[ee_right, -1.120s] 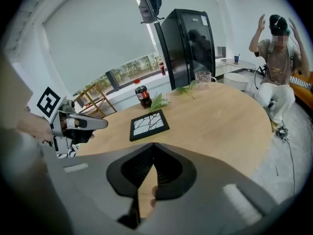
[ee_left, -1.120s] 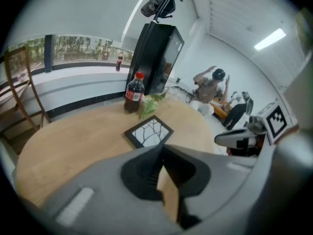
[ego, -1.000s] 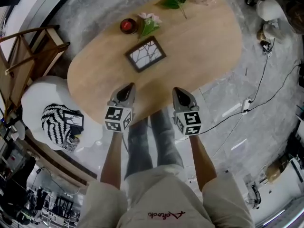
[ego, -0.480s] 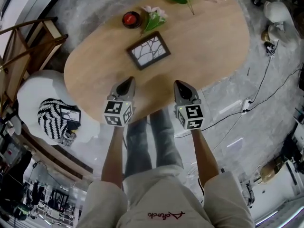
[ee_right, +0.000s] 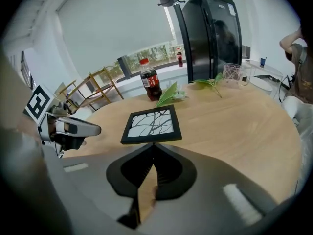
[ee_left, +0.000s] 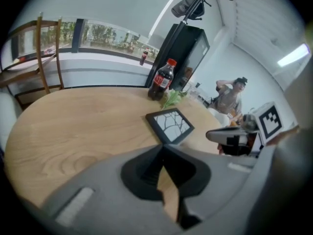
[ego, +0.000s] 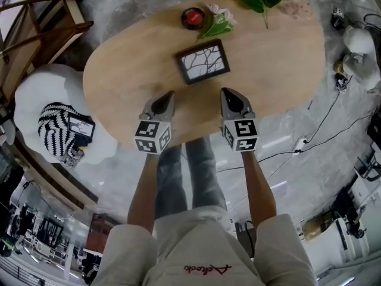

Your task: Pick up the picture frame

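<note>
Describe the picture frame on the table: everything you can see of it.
The frame is rectangular, with a plain black border around a white picture of black branching lines. It lies flat, face up, near the middle of the wooden table, slightly askew to its near edge. Only the table touches it; the left hand-held gripper and right hand-held gripper are short of it.

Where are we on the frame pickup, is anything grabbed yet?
Nothing is done yet: the black rectangular picture frame with the branch print lies flat on the oval wooden table, untouched. In hand: the left gripper and right gripper, both shut and empty, hang over the table's near edge, short of the frame. Left: open a gripper, grip the frame, lift it.
</note>
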Tool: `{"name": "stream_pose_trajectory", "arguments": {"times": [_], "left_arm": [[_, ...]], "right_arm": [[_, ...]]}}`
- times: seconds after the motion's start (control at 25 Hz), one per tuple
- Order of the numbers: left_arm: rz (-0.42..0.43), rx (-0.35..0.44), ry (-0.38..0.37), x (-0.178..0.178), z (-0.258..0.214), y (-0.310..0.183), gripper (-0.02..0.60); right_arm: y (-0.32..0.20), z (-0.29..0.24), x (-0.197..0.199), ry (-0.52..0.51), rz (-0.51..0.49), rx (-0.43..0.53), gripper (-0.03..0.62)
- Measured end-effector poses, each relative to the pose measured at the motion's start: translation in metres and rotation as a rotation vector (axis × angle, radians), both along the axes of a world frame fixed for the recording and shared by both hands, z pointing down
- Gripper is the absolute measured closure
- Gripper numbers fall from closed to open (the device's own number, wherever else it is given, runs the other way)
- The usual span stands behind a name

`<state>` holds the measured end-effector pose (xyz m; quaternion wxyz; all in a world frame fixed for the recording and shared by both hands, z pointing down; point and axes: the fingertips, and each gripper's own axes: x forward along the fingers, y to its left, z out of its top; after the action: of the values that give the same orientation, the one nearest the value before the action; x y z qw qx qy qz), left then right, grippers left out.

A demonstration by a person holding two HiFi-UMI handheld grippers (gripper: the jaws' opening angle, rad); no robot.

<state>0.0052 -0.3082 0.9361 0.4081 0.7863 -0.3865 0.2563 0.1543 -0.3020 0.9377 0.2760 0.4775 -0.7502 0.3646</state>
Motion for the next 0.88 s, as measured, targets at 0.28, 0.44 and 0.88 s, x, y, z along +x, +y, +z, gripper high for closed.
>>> {"name": "stream_pose_trajectory", "arguments": {"times": [0.28,0.44,0.88], "left_arm": [[-0.076,-0.012,0.009,-0.005,0.005,-0.013,0.580],[-0.106,-0.029,0.017,0.003,0.010,-0.023,0.578],[-0.124,-0.084,0.033,0.022,0.031,-0.042,0.472]], "right_arm": [[-0.029,0.006,-0.011,0.004,-0.055,0.006,0.588],[-0.044,0.010,-0.008,0.012,-0.075,0.010,0.588],[-0.081,0.024,0.010,0.016,-0.077,-0.004,0.482]]}}
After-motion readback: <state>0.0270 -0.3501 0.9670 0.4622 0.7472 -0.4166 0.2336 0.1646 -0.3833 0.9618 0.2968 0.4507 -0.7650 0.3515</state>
